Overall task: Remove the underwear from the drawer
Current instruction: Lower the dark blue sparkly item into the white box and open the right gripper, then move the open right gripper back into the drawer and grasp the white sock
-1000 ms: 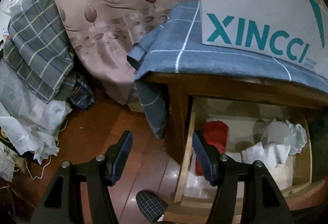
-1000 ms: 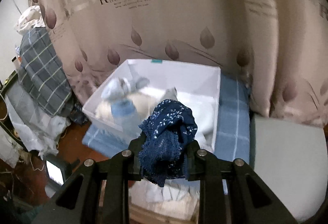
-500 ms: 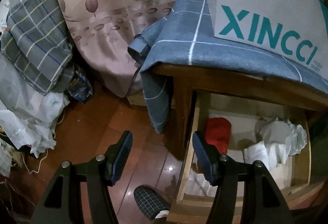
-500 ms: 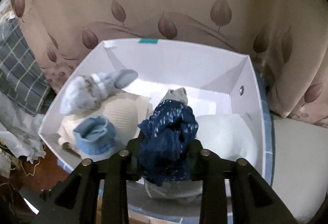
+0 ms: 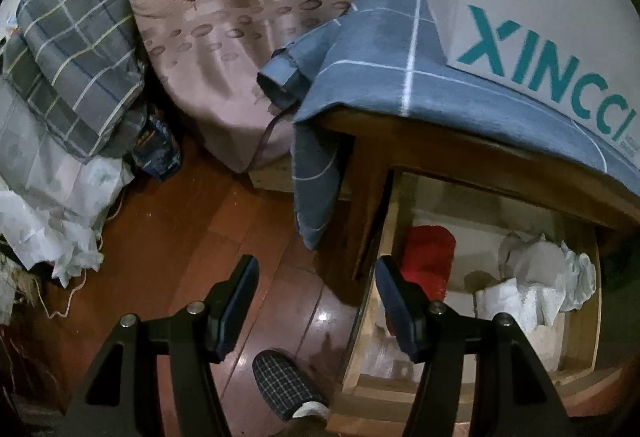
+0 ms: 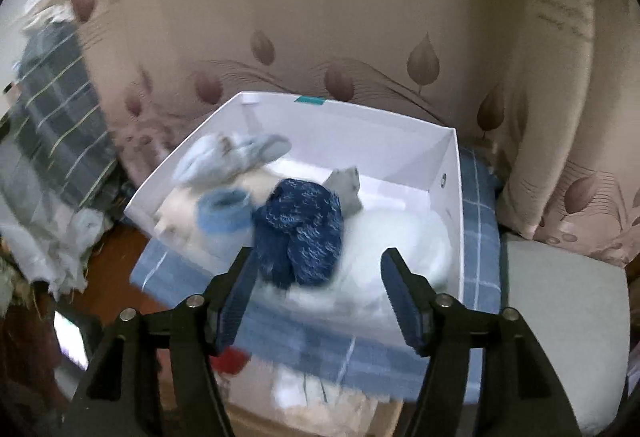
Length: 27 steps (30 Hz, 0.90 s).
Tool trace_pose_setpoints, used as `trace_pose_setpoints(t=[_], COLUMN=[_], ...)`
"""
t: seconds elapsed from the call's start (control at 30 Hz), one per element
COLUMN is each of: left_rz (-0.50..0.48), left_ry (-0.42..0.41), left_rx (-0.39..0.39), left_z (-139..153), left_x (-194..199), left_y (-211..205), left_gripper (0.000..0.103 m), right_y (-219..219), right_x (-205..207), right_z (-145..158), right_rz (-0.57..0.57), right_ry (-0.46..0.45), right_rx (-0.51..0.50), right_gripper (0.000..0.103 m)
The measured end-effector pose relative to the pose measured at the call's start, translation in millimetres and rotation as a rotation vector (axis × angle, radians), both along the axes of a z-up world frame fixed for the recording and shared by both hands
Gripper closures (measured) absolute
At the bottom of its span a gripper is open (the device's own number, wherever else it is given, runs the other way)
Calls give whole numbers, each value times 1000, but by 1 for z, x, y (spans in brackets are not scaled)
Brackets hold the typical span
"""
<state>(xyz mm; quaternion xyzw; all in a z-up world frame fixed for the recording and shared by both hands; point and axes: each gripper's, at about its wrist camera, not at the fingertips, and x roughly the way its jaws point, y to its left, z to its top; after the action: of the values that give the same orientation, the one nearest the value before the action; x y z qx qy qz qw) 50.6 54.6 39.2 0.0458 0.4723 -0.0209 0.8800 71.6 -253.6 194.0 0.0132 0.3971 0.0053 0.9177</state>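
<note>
Underwear (image 6: 300, 233), dark blue and patterned, lay in the white box (image 6: 454, 205) at mid-frame of the right wrist view, among pale blue socks (image 6: 232, 161) and white cloth. The right gripper (image 6: 316, 295) had just been opening; its jaws stood wide and no longer pinched the fabric. The left gripper (image 5: 316, 303) hung empty, jaws apart, over the floor beside the open drawer (image 5: 368, 321), at lower right, holding a red garment (image 5: 428, 257).
</note>
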Motion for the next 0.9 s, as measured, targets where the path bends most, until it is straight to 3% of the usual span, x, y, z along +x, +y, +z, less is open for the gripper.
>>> trace_pose_setpoints(t=[0.17, 0.3, 0.53, 0.57, 0.9], left_rz=[30, 45, 61, 65, 62], left_ry=[16, 7, 38, 40, 50], left_rx=[-36, -53, -76, -78, -81], left_z=[0, 3, -1, -1, -2], left_x=[2, 1, 4, 4, 6], left_y=[8, 14, 22, 23, 25], left_gripper=[41, 41, 41, 41, 41], right_y=[18, 38, 78, 82, 99], right_x=[-52, -66, -43, -40, 13], right_z=[-32, -89, -206, -215, -295], right_rz=[79, 153, 265, 275, 339], right_ry=[52, 193, 447, 462, 643], right_rx=[-53, -35, -38, -57, -146], right_gripper=[35, 36, 42, 48, 48])
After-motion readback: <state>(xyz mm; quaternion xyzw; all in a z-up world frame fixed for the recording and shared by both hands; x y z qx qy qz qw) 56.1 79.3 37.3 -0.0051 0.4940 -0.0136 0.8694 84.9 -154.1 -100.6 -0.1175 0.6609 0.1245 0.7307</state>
